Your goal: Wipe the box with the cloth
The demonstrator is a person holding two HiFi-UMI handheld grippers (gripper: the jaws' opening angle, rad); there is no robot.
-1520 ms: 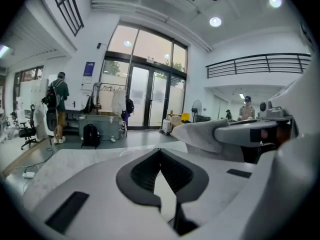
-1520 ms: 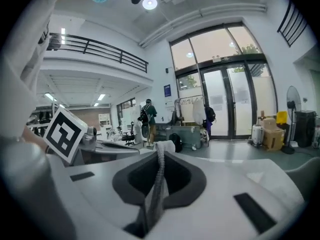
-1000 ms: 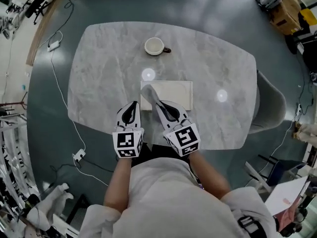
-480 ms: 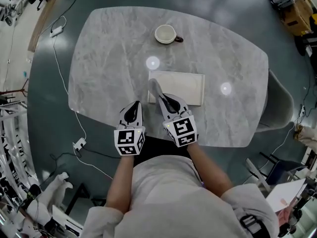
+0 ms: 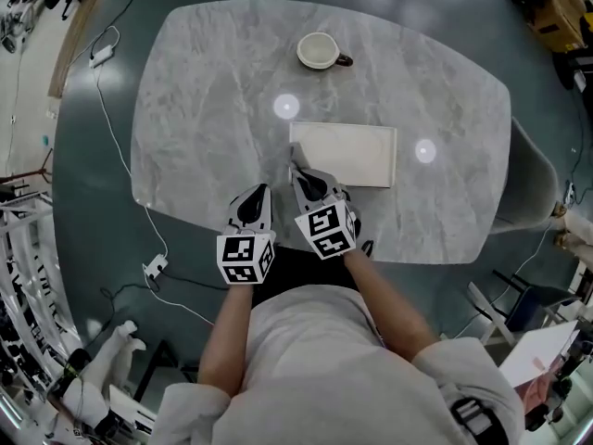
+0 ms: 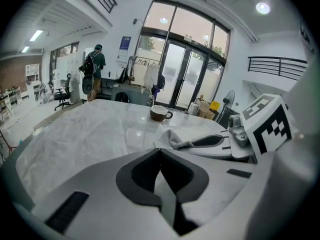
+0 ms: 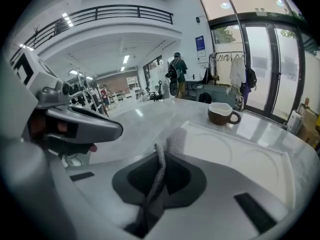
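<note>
A flat white box (image 5: 347,154) lies on the marble table (image 5: 204,109). My right gripper (image 5: 298,174) is shut on a grey cloth (image 5: 295,162), which rests at the box's near left corner. In the right gripper view the cloth (image 7: 173,146) sticks up between the jaws against the box (image 7: 235,154) edge. Beside it on the left, my left gripper (image 5: 258,196) is shut with nothing in it, off the box and over the table's front edge. From the left gripper view, the cloth (image 6: 175,139) and box (image 6: 200,130) lie to the right of its shut jaws.
A white cup with a brown outside (image 5: 321,50) stands on the table beyond the box, also seen as the cup (image 7: 222,113). A chair (image 5: 533,179) is at the table's right side. Cables and a plug strip (image 5: 151,269) lie on the floor at left.
The right gripper has drawn back with the cloth from over the box's left part to its near left corner. The left gripper stays shut beside it.
</note>
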